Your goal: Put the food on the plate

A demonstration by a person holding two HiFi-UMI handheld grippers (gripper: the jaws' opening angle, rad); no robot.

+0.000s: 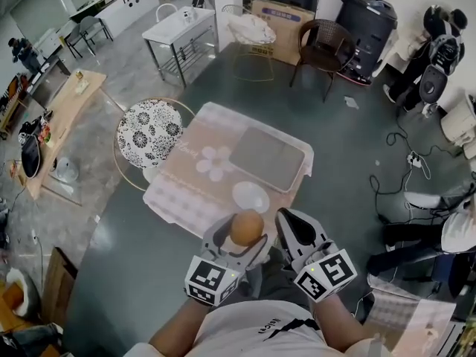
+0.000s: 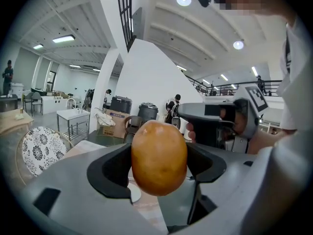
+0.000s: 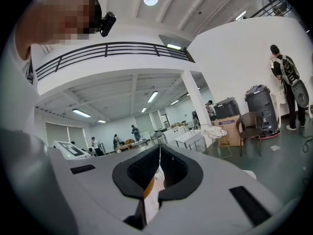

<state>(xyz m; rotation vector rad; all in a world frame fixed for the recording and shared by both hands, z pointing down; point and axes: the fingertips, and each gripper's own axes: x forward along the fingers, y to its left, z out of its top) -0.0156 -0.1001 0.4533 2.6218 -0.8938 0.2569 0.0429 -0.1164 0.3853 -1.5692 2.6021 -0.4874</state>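
Clamped in the left gripper (image 1: 242,236), the round orange-brown food (image 1: 246,227) hangs short of the white plate (image 1: 251,197), while the right gripper (image 1: 288,225) is closed on nothing; this looks like the carrying step, and next it needs moving forward over the plate and lowering.

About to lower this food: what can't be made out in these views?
- Plate: in the left gripper view, mostly behind the food; only a sliver shows.
- Plate's depth: head view, too small to tell flat from bowl-like.
- Table's near edge: head view, covered by the left gripper and right gripper.
- Right gripper view: shut fingers leave only a slit onto the table.
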